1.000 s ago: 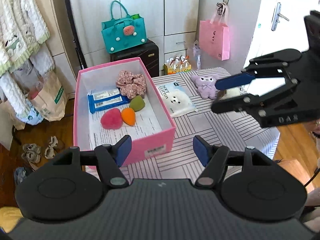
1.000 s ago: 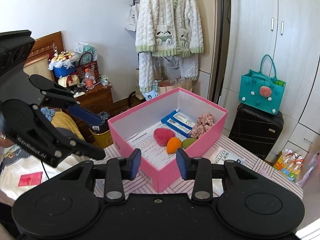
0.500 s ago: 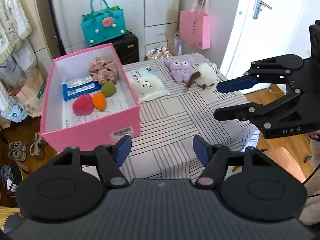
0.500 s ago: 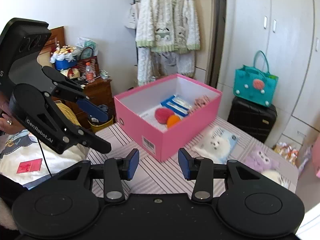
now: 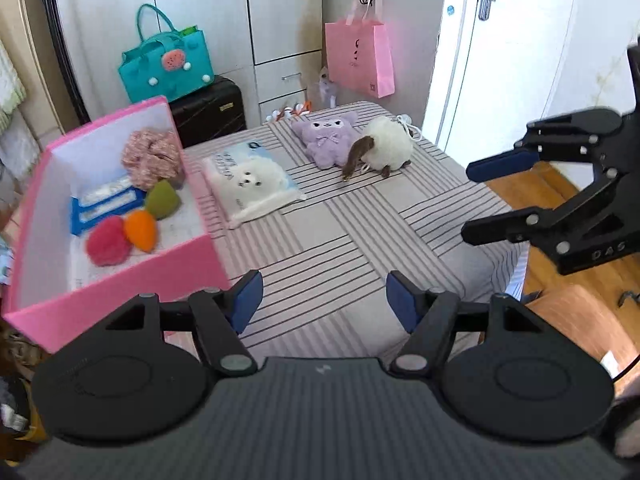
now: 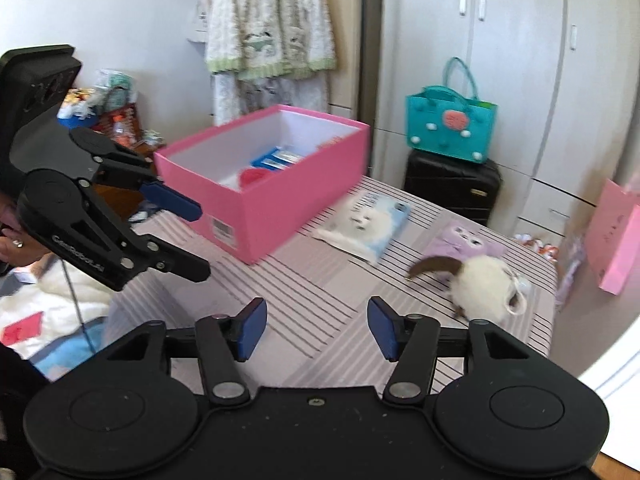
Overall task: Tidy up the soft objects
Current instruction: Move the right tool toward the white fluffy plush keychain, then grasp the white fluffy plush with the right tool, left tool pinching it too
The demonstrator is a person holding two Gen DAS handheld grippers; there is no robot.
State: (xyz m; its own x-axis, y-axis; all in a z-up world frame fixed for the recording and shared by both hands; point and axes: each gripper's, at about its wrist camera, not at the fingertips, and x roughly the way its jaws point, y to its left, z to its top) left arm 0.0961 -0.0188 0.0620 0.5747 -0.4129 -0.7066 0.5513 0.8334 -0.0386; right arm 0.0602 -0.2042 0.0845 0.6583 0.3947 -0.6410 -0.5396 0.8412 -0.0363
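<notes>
At far left the pink box (image 5: 120, 292) holds a scrunchie (image 5: 152, 158) and colored puffs. The left gripper (image 5: 324, 300) hovers level above the striped table (image 5: 360, 248) — jaws spread wide, empty. At right the right gripper (image 5: 470, 204) reaches in sideways, agape and empty — plush toys (image 5: 384, 144) lie far beyond.

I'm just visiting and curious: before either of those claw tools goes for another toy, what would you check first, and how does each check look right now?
1. Left gripper free to grasp: ok, jaws open, nothing between them.
2. Right gripper free to grasp: ok, jaws open and empty.
3. Soft things waiting outside the pink box: ok, the purple plush, white fluffy toy and cotton pad pack lie on the striped table.
4. Toys separable: not ok, the white fluffy toy overlaps the purple plush.
5. Room in the box: ok, bare floor shows beside the sponges.
6. White toy's cord clear of snagging: cannot tell.
</notes>
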